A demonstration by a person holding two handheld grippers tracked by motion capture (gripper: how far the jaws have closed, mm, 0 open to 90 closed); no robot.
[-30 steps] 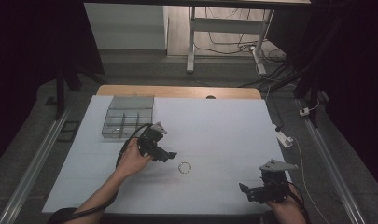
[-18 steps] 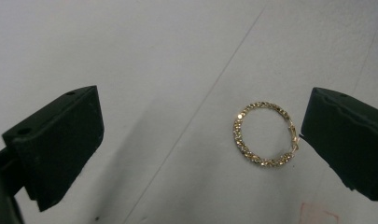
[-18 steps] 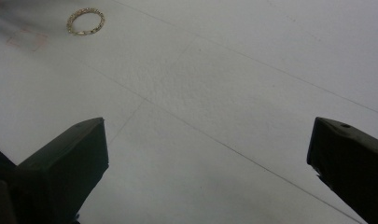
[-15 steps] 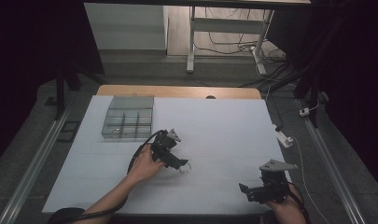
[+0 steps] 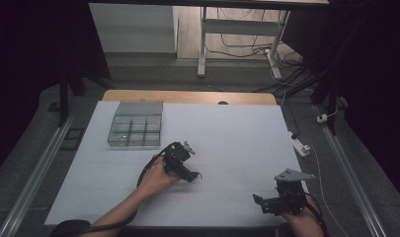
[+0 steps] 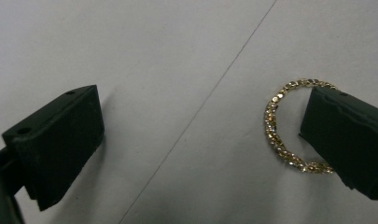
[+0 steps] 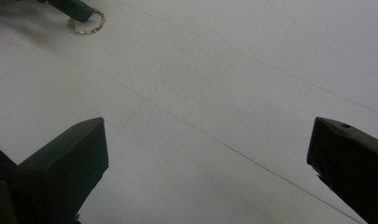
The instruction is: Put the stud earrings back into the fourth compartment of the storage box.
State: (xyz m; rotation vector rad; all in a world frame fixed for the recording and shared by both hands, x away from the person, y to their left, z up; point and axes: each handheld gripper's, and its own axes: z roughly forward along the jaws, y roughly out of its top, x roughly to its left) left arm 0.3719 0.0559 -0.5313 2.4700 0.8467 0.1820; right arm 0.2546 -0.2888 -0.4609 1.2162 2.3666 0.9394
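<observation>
The left gripper (image 5: 192, 176) is held low over the middle of the white bench (image 5: 237, 133), jaws spread wide. A gold chain ring (image 6: 289, 126) lies flat on the bench, partly covered by one jaw and not clamped. The right gripper (image 5: 266, 203) is seen near the front right edge, jaws wide apart and empty. A clear divided tray (image 5: 136, 131) sits at the far left.

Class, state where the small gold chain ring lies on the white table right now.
In the left gripper view, the small gold chain ring lies flat on the white table, beside the right-hand jaw of the open left gripper; the high view puts it near the table's centre.
</observation>
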